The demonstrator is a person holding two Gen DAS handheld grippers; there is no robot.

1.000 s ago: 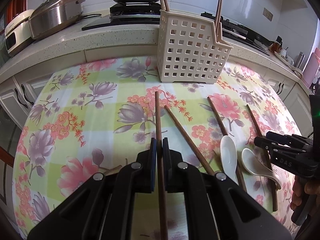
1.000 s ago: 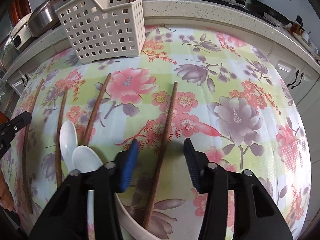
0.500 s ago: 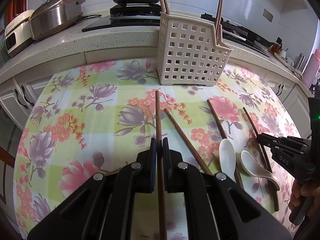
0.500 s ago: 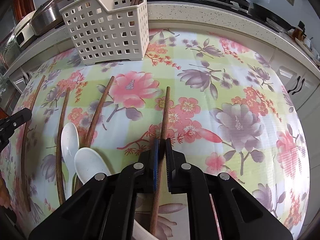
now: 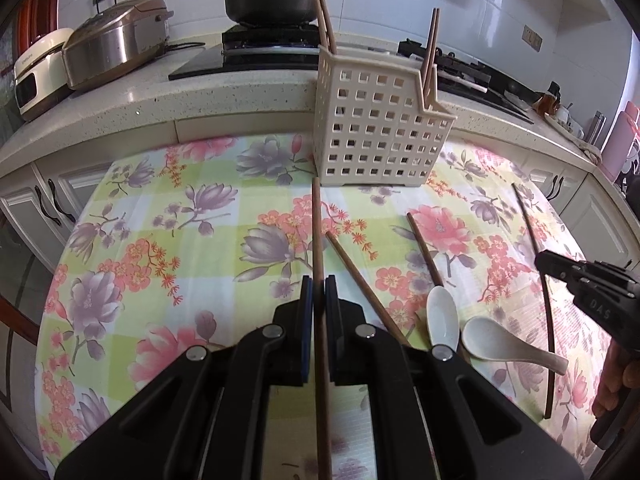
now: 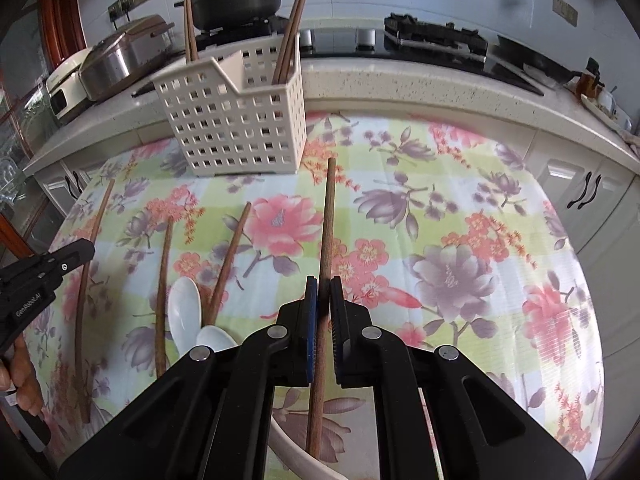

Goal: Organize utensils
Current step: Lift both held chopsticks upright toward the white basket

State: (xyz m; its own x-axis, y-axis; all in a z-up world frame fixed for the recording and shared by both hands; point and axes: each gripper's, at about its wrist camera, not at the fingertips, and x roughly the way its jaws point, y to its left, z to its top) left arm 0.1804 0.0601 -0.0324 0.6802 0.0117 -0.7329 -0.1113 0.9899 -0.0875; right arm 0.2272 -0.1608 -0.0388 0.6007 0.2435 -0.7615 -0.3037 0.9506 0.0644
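Lifted now, the right gripper (image 6: pixel 323 296) and left gripper (image 5: pixel 319 294) each clamp a chopstick (image 6: pixel 326 232); spoons (image 5: pixel 442 316) at 3 o'clock remain.

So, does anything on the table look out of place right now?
Nothing damaged or spilled. Two chopsticks and two white spoons lie loose and askew on the tablecloth, outside the basket. Each claw, left and right, grips one chopstick.
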